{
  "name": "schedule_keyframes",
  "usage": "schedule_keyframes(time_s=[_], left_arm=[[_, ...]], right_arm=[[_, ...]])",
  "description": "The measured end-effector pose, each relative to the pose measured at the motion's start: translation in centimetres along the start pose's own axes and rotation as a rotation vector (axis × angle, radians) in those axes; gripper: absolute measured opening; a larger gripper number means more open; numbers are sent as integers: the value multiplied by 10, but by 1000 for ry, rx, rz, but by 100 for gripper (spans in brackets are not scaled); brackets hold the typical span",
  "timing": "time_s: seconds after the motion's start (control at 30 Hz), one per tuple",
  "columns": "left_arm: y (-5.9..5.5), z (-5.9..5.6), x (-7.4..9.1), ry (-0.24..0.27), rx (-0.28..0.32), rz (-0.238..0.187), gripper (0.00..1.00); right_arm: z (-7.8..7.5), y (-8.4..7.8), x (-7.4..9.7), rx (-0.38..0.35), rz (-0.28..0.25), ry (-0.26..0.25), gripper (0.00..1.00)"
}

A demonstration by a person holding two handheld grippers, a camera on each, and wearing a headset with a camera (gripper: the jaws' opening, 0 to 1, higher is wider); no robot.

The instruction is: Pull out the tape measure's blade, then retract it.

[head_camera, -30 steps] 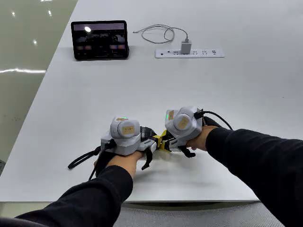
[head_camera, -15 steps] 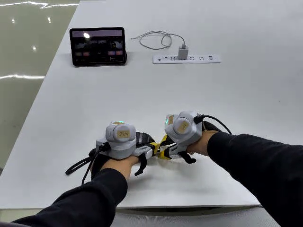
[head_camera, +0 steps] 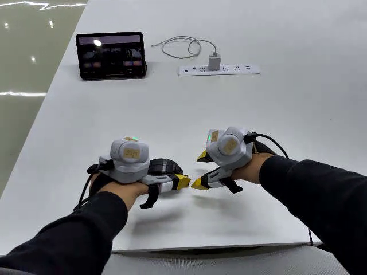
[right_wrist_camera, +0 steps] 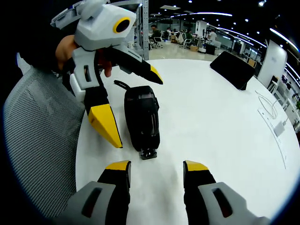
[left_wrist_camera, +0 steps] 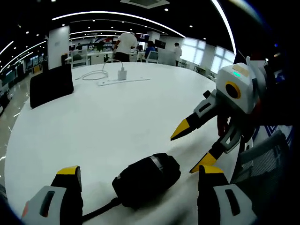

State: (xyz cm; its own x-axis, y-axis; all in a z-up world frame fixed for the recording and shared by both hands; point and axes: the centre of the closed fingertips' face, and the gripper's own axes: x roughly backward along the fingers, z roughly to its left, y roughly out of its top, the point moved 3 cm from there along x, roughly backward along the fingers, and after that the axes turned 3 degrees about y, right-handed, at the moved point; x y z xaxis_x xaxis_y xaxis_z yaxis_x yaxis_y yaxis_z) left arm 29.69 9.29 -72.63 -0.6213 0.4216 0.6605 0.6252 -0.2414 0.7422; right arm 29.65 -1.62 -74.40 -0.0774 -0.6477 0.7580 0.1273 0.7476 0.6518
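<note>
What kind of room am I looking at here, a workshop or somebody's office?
Most likely a large open-plan office or lab. Behind the long white table, people stand among rows of desks under ceiling strip lights, and a tablet and a power strip with a charger sit on the table.

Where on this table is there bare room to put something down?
Bare: the wide middle between tablet, power strip and tape measure, and the far right side. Crowded: the near edge, left gripper and right gripper flanking the tape measure.
</note>
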Motion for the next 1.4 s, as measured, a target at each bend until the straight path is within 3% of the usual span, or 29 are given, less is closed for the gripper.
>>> schedule_keyframes(time_s=[0.13,0.17,0.23,0.3,0.53,0.73,0.87,1.17,1.4], left_arm=[[5,-6,8,-105,4,-41,100],[7,-6,12,-119,15,-65,100],[5,-3,18,-125,-4,-74,100],[1,2,22,-113,-37,-66,100],[1,10,39,-140,-21,-122,100],[-6,23,47,-109,-22,-110,100],[-15,20,50,-110,-94,-73,100],[-21,17,57,-140,-91,-78,100],[-26,30,66,-113,-69,-101,100]], right_arm=[[0,-3,7,-14,-14,-19,43],[0,-4,10,-26,-20,-25,44],[1,-7,16,-38,-34,-38,46],[2,-10,21,-45,-43,-45,48],[9,-33,41,-80,-65,-73,52],[16,-50,54,-118,-80,-98,54],[15,-55,62,-173,-120,-116,57],[19,-74,86,-196,-133,-163,63],[18,-86,102,-222,-147,-184,66]])
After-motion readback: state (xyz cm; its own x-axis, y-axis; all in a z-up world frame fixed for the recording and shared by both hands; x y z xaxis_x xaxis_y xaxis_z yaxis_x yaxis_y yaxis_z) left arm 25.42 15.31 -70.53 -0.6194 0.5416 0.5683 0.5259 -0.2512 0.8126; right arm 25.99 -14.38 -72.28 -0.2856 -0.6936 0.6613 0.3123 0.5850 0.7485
